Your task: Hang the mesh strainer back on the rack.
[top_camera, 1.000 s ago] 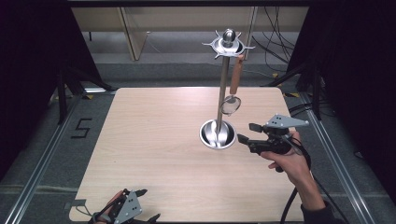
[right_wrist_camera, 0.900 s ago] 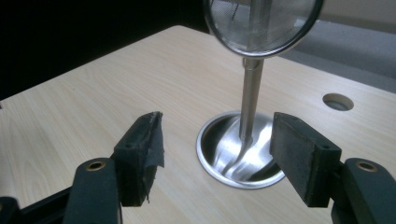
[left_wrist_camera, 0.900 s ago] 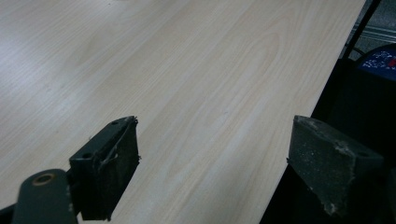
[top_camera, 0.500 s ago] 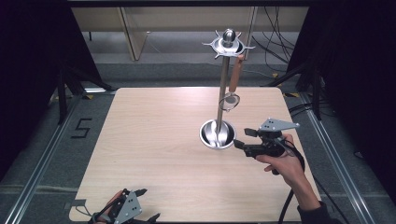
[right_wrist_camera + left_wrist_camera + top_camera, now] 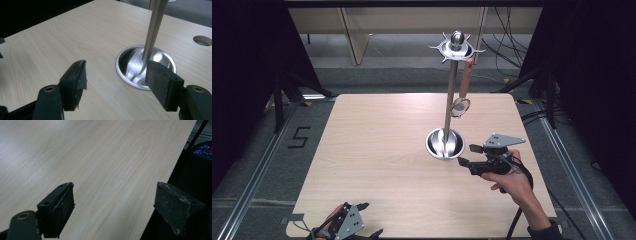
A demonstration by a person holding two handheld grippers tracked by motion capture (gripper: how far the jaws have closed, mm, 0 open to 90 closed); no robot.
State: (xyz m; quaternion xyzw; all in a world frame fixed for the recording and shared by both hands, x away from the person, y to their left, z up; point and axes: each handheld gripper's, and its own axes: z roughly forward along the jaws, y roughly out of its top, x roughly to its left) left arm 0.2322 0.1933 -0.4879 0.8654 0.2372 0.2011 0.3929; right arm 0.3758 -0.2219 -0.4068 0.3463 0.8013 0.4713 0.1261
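Your right gripper (image 5: pixel 466 155) sits just beside the round polished-steel base dish (image 5: pixel 445 144) of the tall steel utensil stand (image 5: pixel 451 95), on the dish's right as the high view shows it. Its jaws stand spread, nothing between the pads. In the right gripper view, the gap between the jaws (image 5: pixel 116 85) frames bare wood, and the right pad overlaps the near rim of the base dish (image 5: pixel 130 62); whether it touches the rim, you cannot tell from here. The stand's pole (image 5: pixel 153 27) rises from the middle of the dish, upright.

The stand is on the right half of the pale wood-grain table (image 5: pixel 377 150), toward the far side. At its top is a round steel crown with short hooks (image 5: pixel 456 47). One utensil hangs from a hook on the right: a brown wooden-handled tool with a small round metal head (image 5: pixel 463 90), handle up, head down, hanging free beside the pole and well above the dish.

Your left gripper (image 5: pixel 364 220) lies low at the near edge of the table, left of centre, well apart from the stand. Its jaws are spread wide too; the left gripper view has the gap (image 5: pixel 113 212) over bare tabletop (image 5: pixel 100 157) and the table's edge, nothing held.

A round cable hole (image 5: pixel 202 40) is cut in the table beyond the dish.
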